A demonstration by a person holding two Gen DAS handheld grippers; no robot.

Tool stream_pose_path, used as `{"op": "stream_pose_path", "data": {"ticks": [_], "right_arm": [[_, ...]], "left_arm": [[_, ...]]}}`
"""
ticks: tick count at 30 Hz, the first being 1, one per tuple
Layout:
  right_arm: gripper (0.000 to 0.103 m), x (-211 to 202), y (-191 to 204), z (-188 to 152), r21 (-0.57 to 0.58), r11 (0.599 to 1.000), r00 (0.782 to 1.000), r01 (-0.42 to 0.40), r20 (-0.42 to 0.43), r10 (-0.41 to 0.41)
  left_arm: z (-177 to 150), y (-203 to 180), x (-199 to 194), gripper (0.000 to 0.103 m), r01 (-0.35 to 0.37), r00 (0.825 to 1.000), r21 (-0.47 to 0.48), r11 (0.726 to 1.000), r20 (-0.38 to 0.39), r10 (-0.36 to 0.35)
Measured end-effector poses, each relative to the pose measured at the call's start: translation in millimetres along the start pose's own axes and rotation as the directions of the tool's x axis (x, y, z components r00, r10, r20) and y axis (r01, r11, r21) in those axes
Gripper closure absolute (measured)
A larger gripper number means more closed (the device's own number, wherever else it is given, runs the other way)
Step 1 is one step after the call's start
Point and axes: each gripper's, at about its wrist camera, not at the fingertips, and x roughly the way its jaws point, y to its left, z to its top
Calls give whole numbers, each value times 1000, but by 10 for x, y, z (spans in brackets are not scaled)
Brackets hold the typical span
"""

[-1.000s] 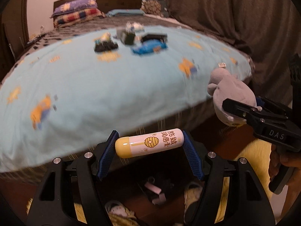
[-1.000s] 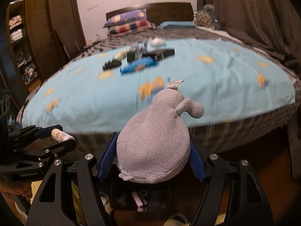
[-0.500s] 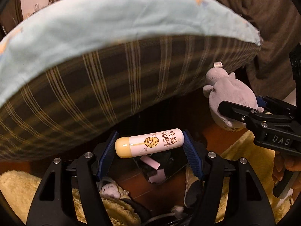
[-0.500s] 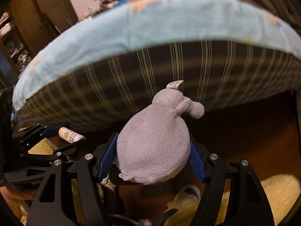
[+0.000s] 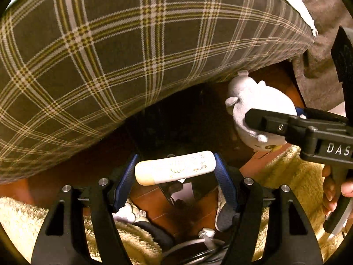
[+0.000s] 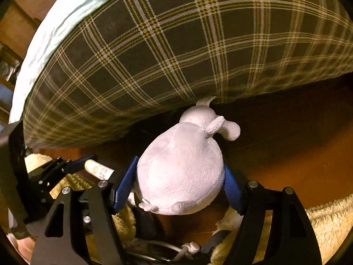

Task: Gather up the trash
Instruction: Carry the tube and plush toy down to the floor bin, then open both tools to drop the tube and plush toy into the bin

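Progress: we carry two items low beside the plaid mattress side (image 5: 132, 50), neither dropped yet.
Left gripper (image 5: 175, 174): clamps the lip balm tube (image 5: 175, 170) end to end.
Right gripper (image 6: 179, 182): jaws have just been opening wider, grey plush toy (image 6: 181, 167) between them (pads seem to touch it).
Container: no bin visible.

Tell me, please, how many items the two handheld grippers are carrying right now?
2. A cream lip-balm tube is clamped in the left gripper; a grey plush toy sits between the right gripper pads.
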Motion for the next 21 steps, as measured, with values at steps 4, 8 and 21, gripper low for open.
{"op": "stream_pose_path", "data": {"ticks": [4, 8, 21], "right_arm": [[19, -50, 27, 79, -1, 1000, 1000, 0, 24, 0], [18, -129, 61, 114, -5, 1000, 998, 20, 60, -20], [18, -1155, 64, 278, -46, 994, 955, 103, 285, -85]], "left_arm": [[-34, 24, -20, 25, -4, 1000, -8, 1000, 9, 4], [20, 64, -115, 21, -18, 999, 1, 1000, 28, 18], [191, 34, -899, 9, -61, 978, 18, 998, 200, 56]]}}
